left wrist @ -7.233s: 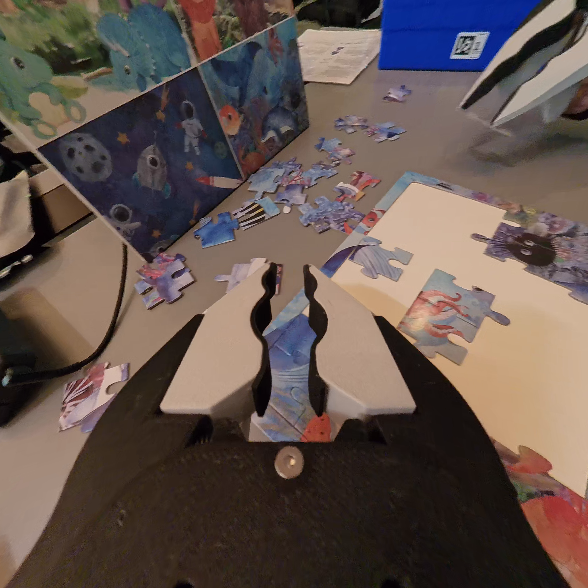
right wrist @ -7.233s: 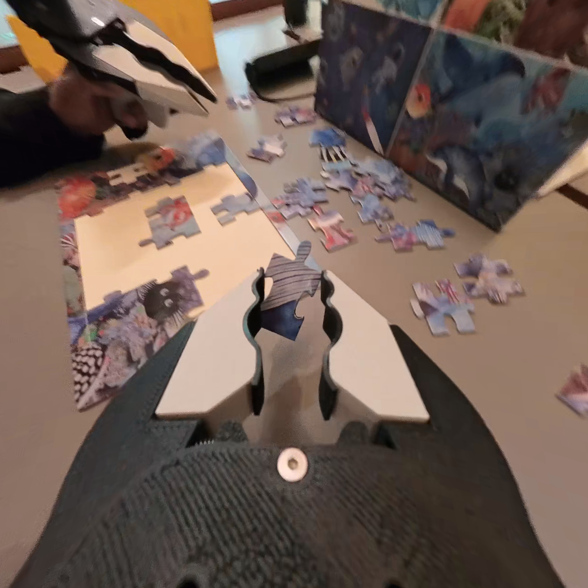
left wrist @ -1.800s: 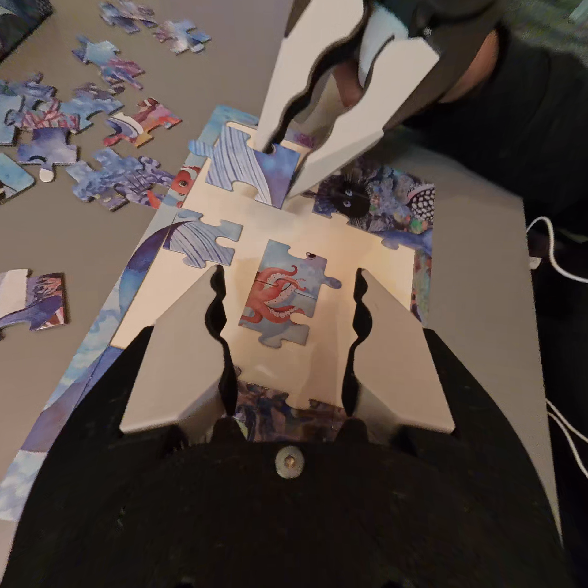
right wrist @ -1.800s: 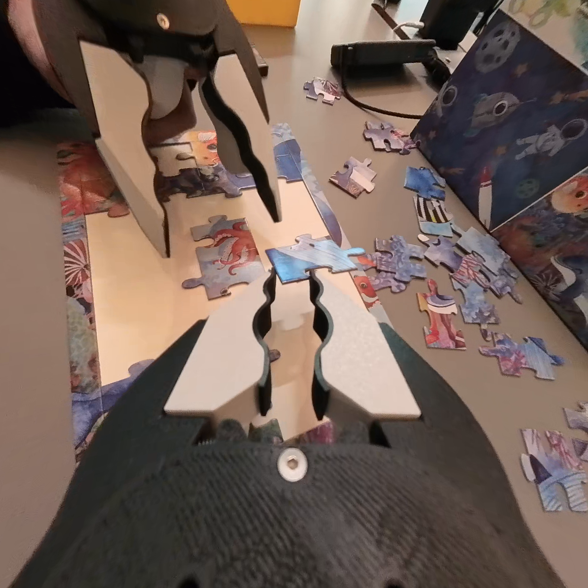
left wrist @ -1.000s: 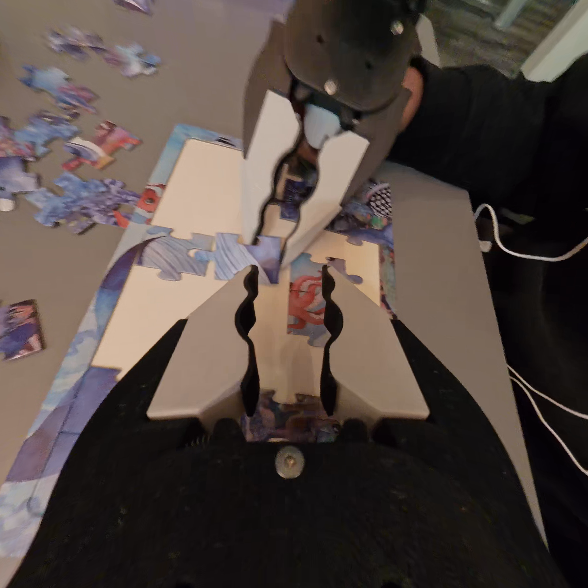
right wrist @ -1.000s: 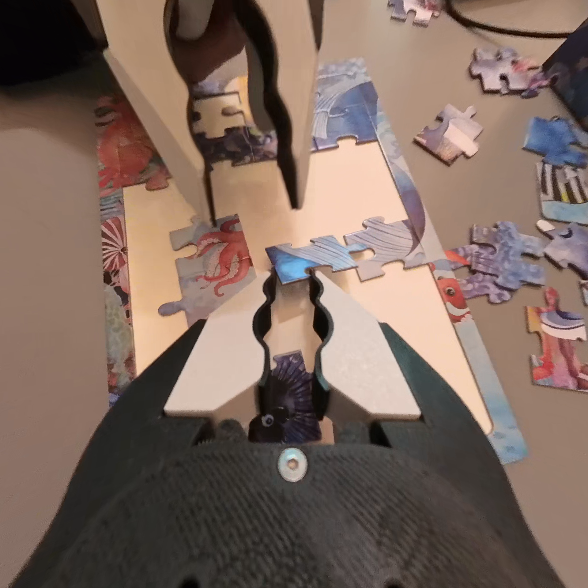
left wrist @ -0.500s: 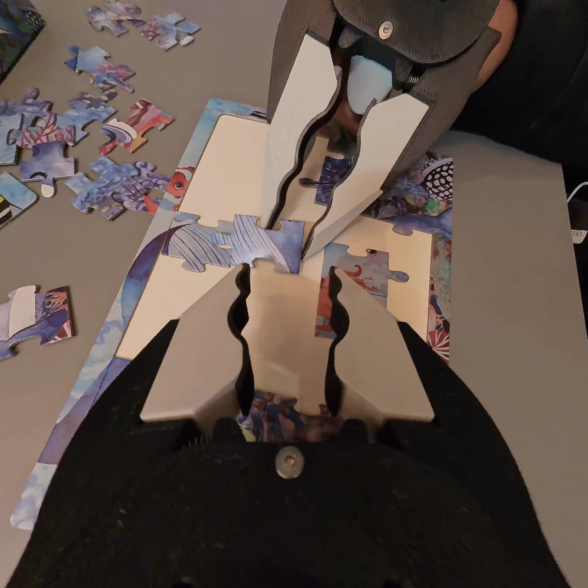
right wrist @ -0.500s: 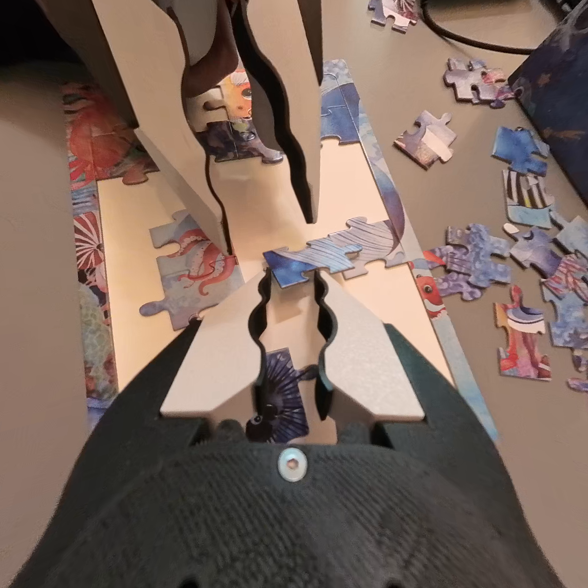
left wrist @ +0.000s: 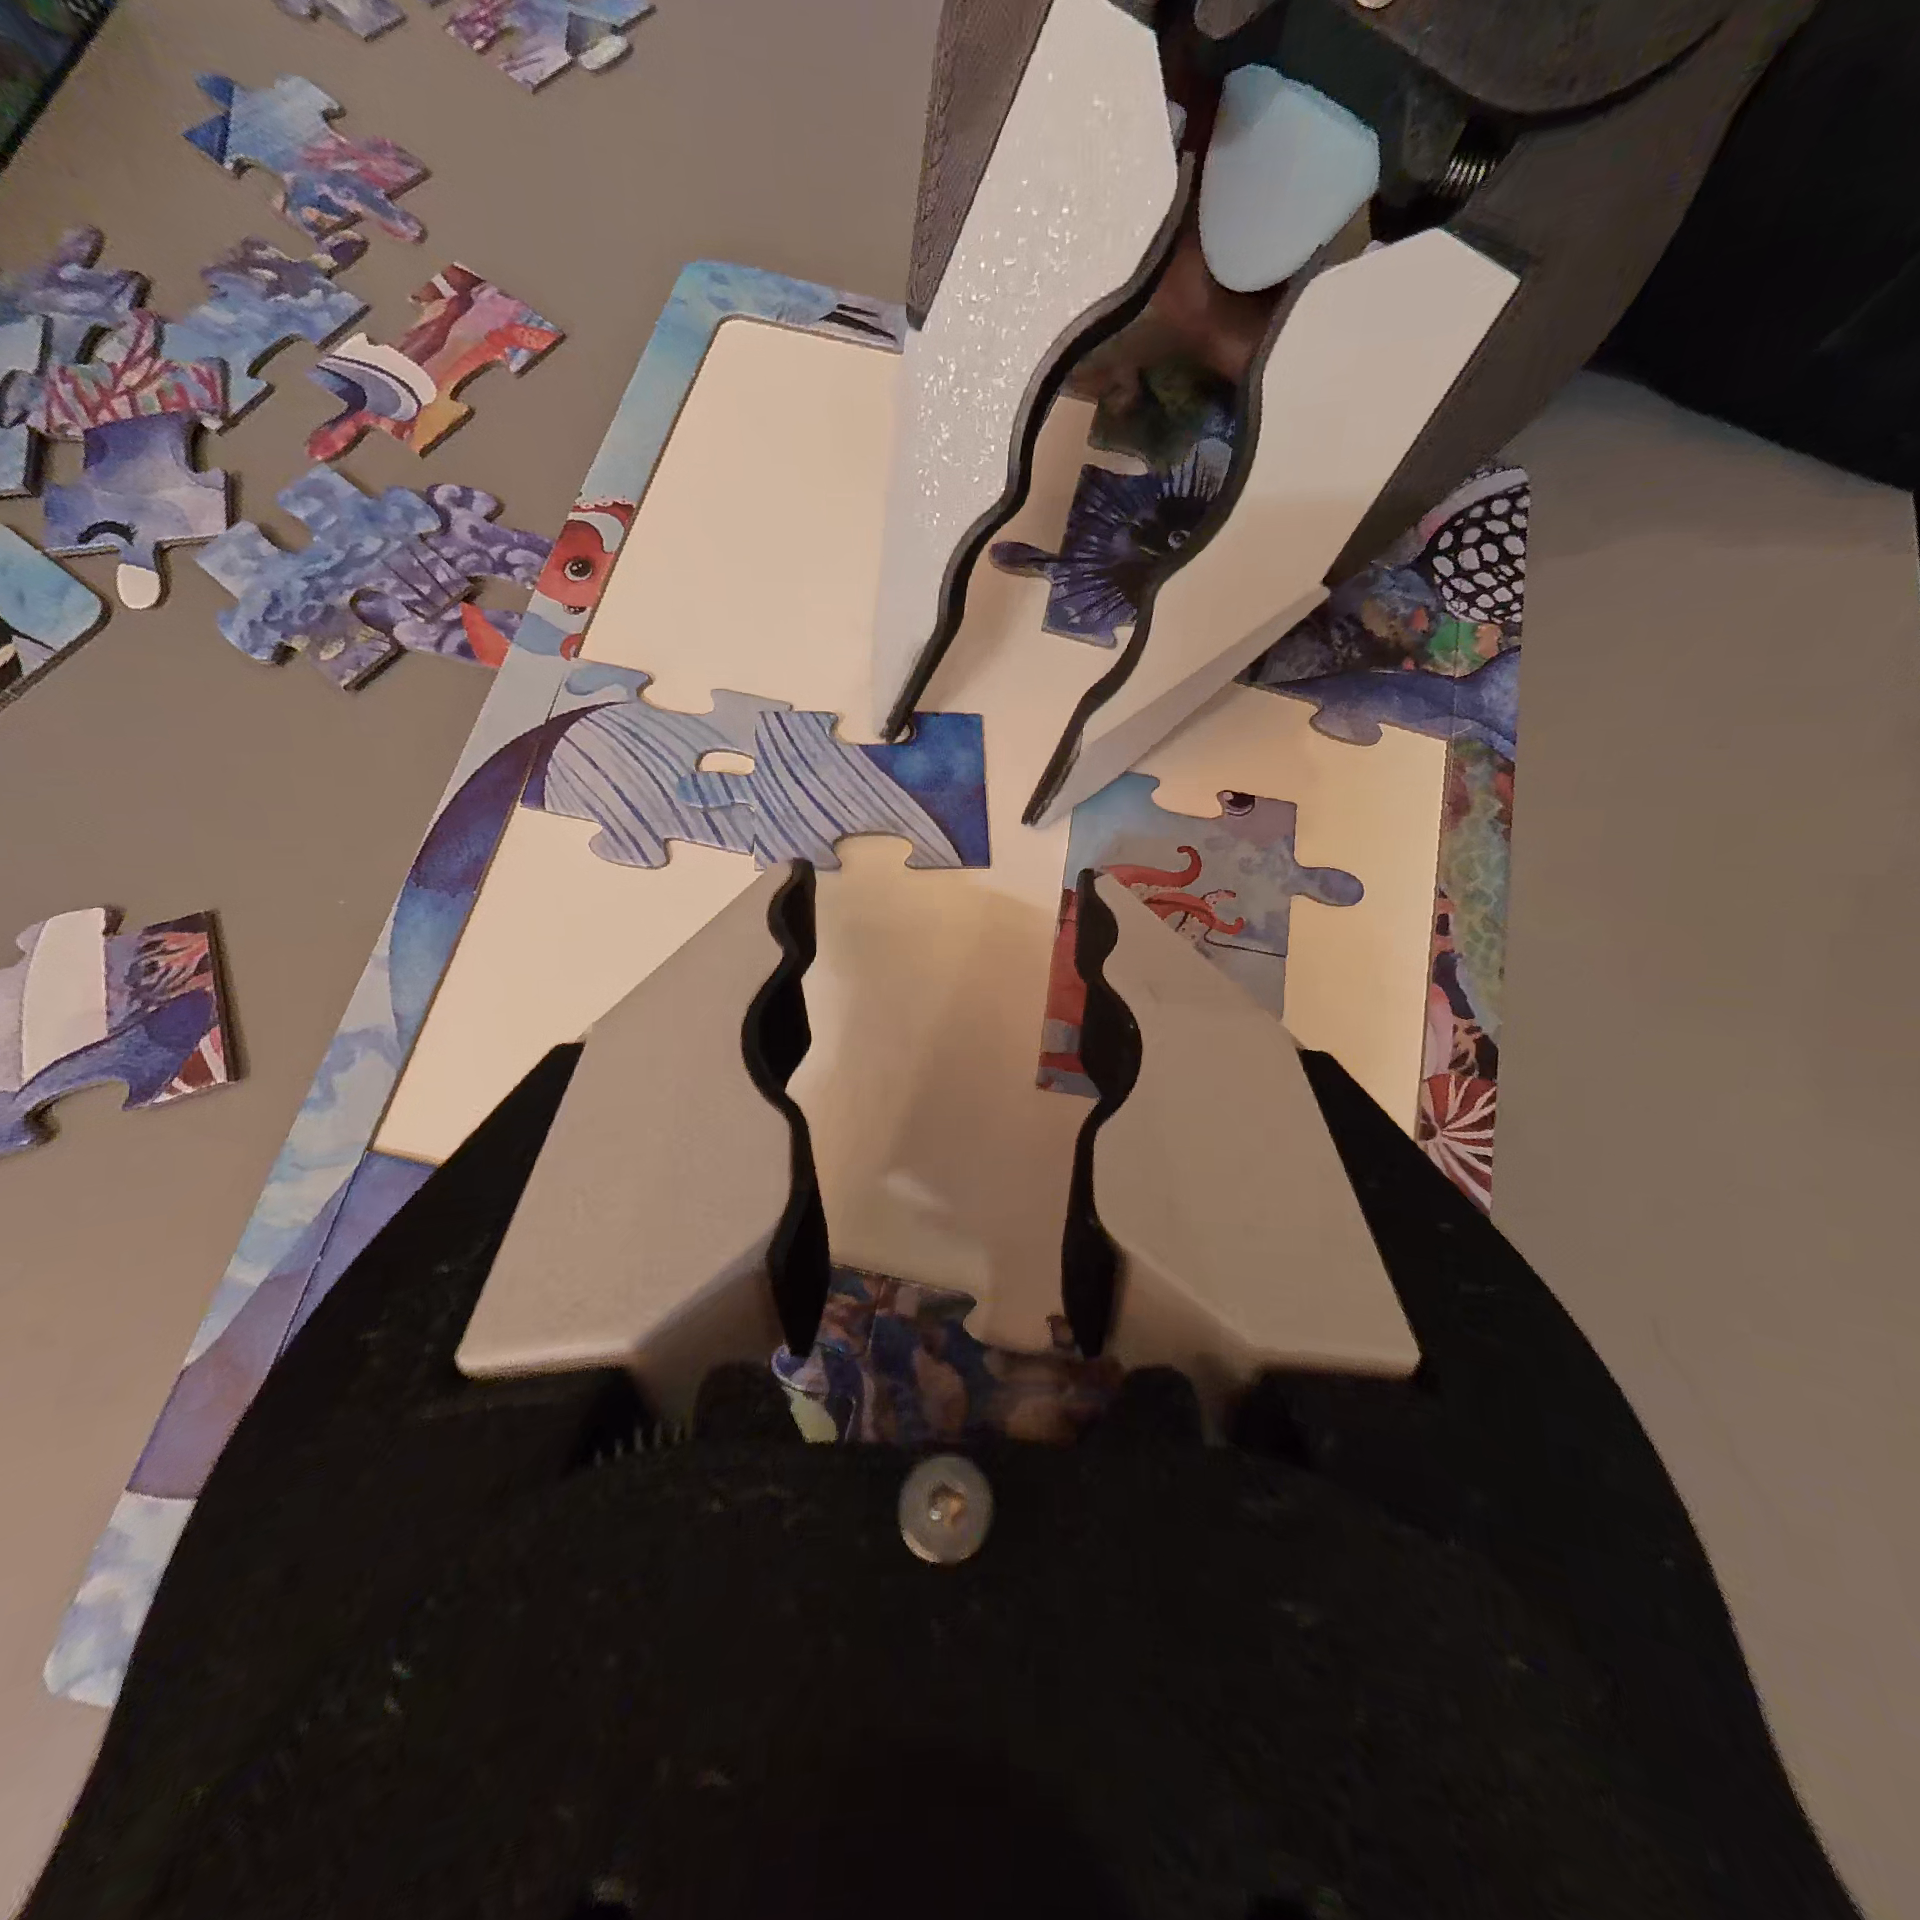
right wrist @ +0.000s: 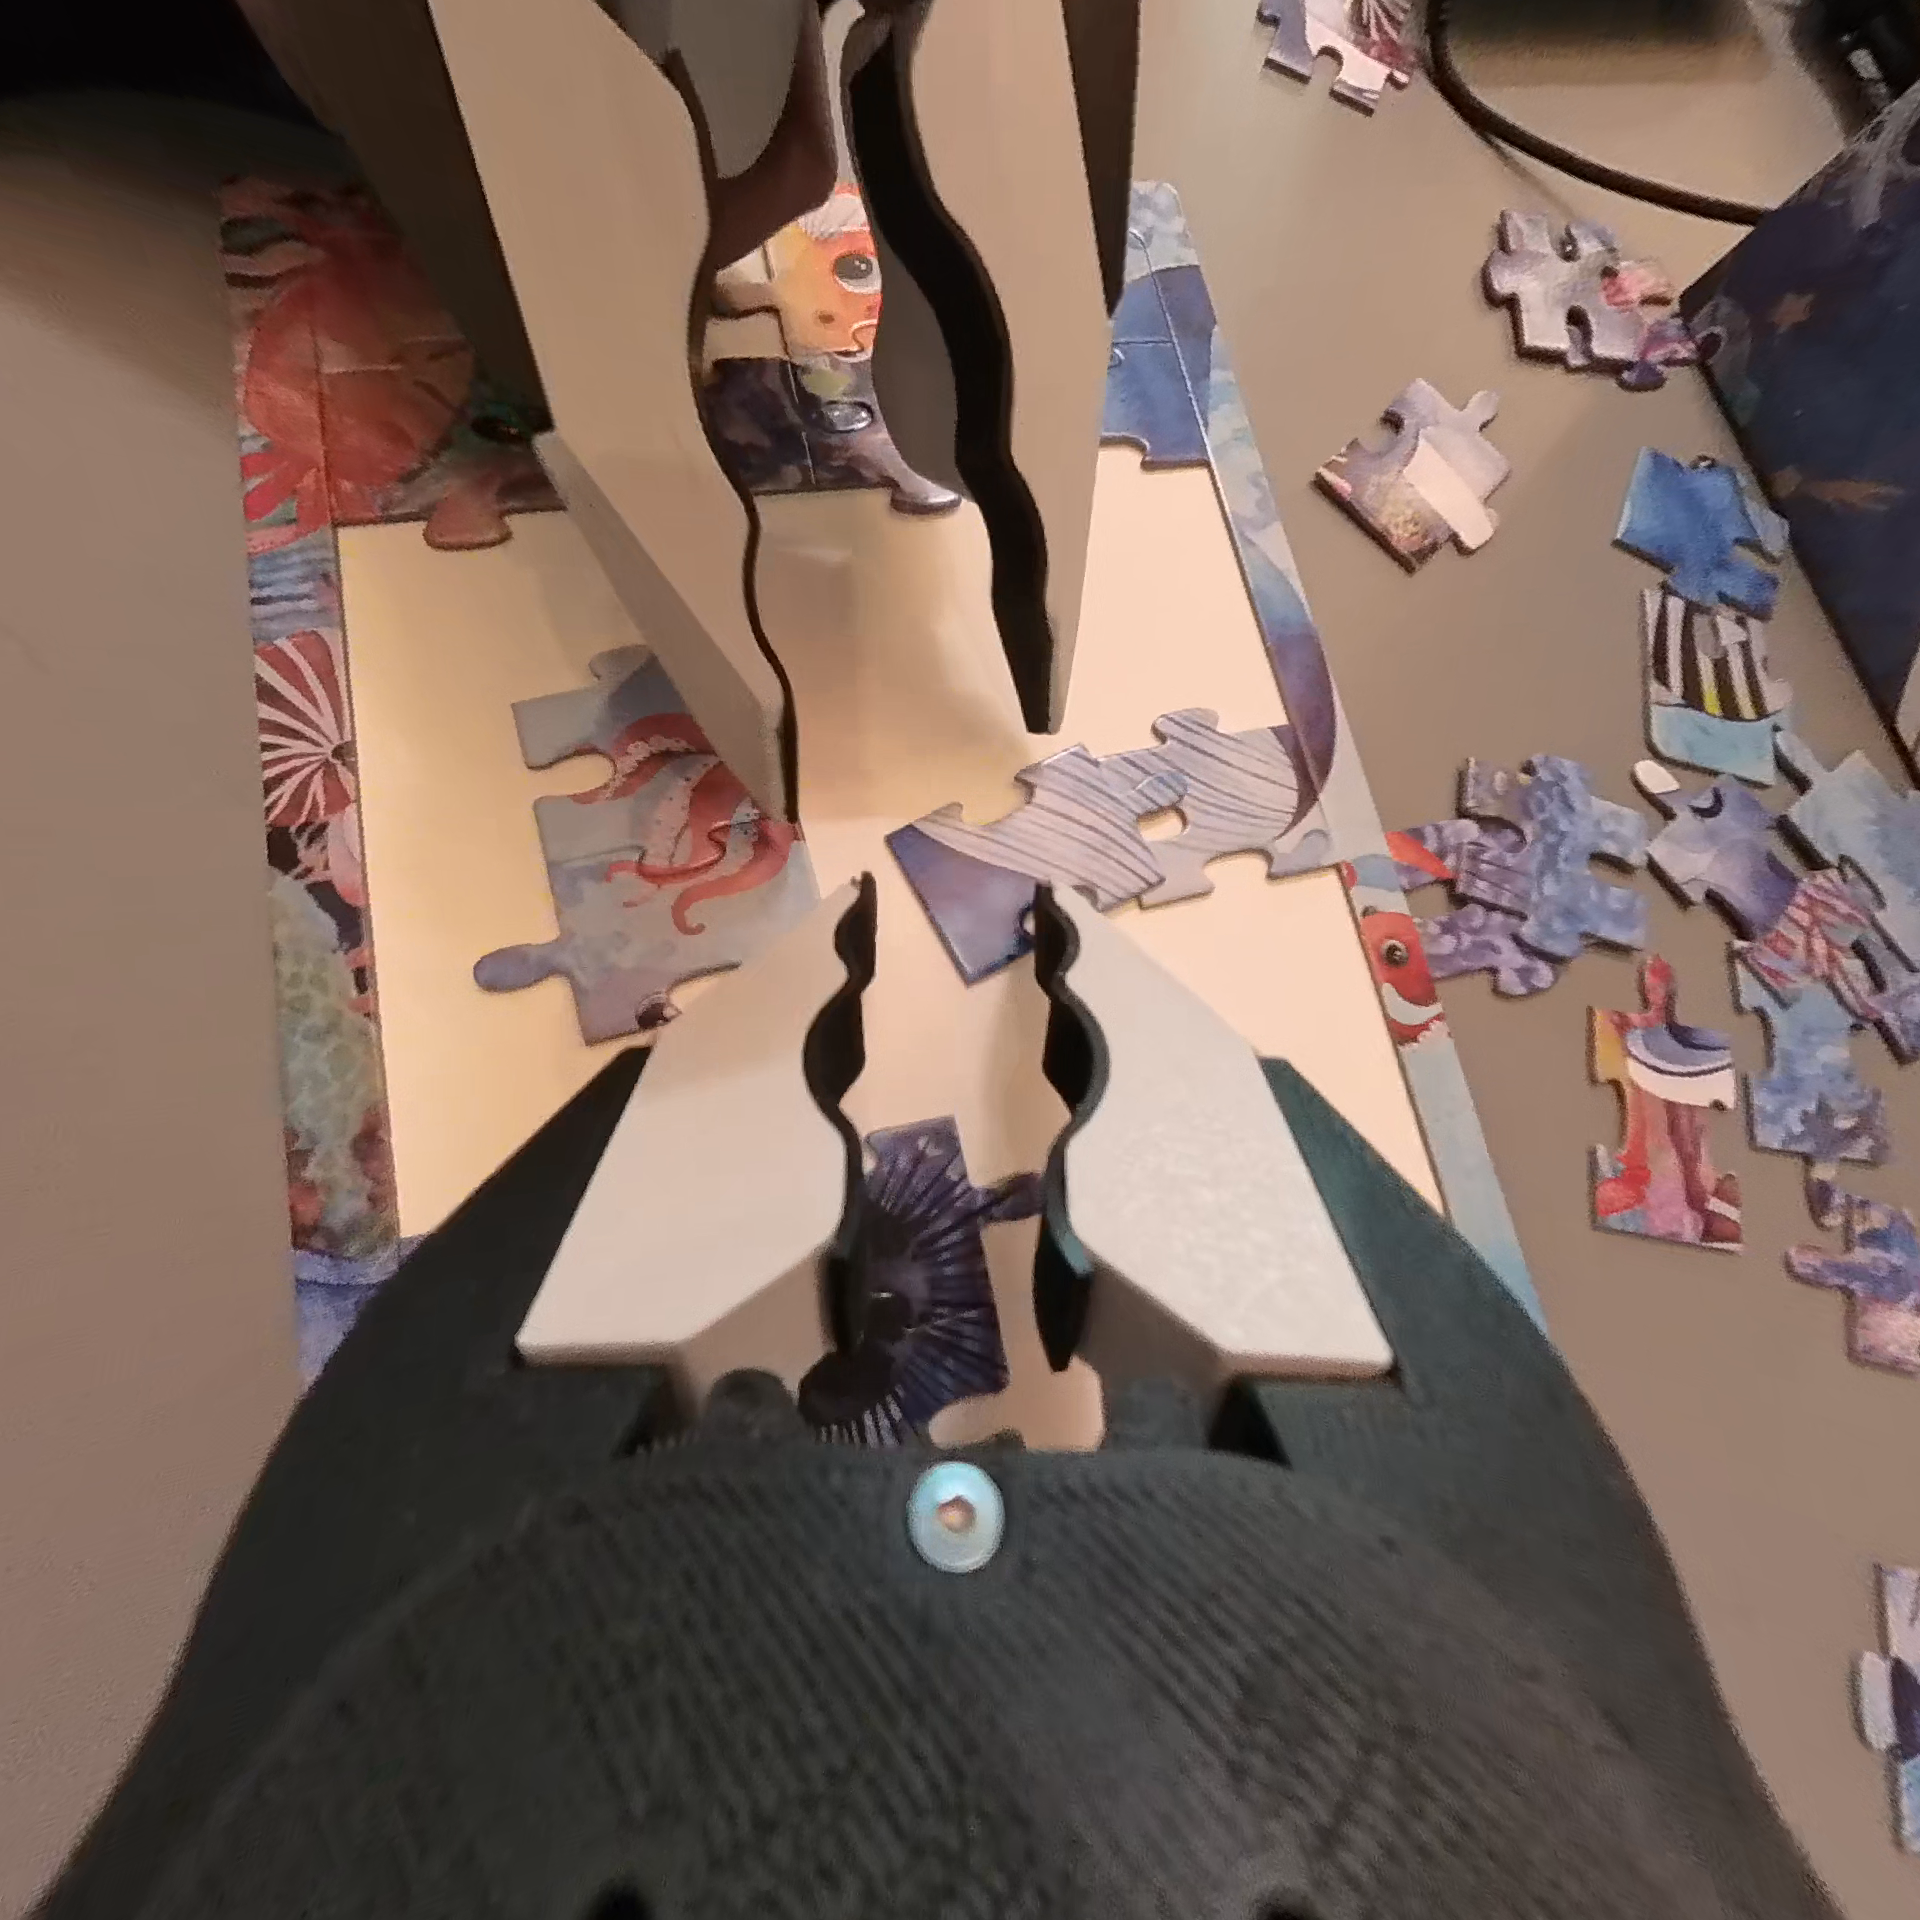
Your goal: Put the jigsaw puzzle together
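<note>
The puzzle board (left wrist: 790,499) has a cream middle and a partly built picture border (left wrist: 343,1091). A blue striped piece (left wrist: 862,790) lies flat on it, joined to a striped neighbour (left wrist: 634,779) at the left border. My right gripper (left wrist: 964,774) points down at that piece's corner, one tip in its top notch, one off its right edge. In the right wrist view the right gripper (right wrist: 951,888) is open around the piece (right wrist: 977,904). My left gripper (left wrist: 940,878) is open and empty, just before the piece. An octopus piece (left wrist: 1184,894) lies to the right.
Several loose pieces (left wrist: 384,561) lie on the grey table left of the board, also in the right wrist view (right wrist: 1538,883). A dark sea-urchin piece (right wrist: 925,1288) sits on the board under my right gripper. A picture box (right wrist: 1818,364) and a black cable (right wrist: 1538,135) are beyond. My left and right fingertips are right by each other. The striped neighbour (left wrist: 634,779) is about 4 cm from my left fingertips. Seen from the right wrist view (right wrist: 1218,776) as well. The partly built picture border (left wrist: 343,1091) lies around 9 cm away from my left fingertips. It turns up in the right wrist view (right wrist: 1246,487) as well.
My right gripper carried the striped piece to the board, pushed it against its neighbour and laid it flat, and its jaws have widened slightly. My left gripper narrowed and moved close.
</note>
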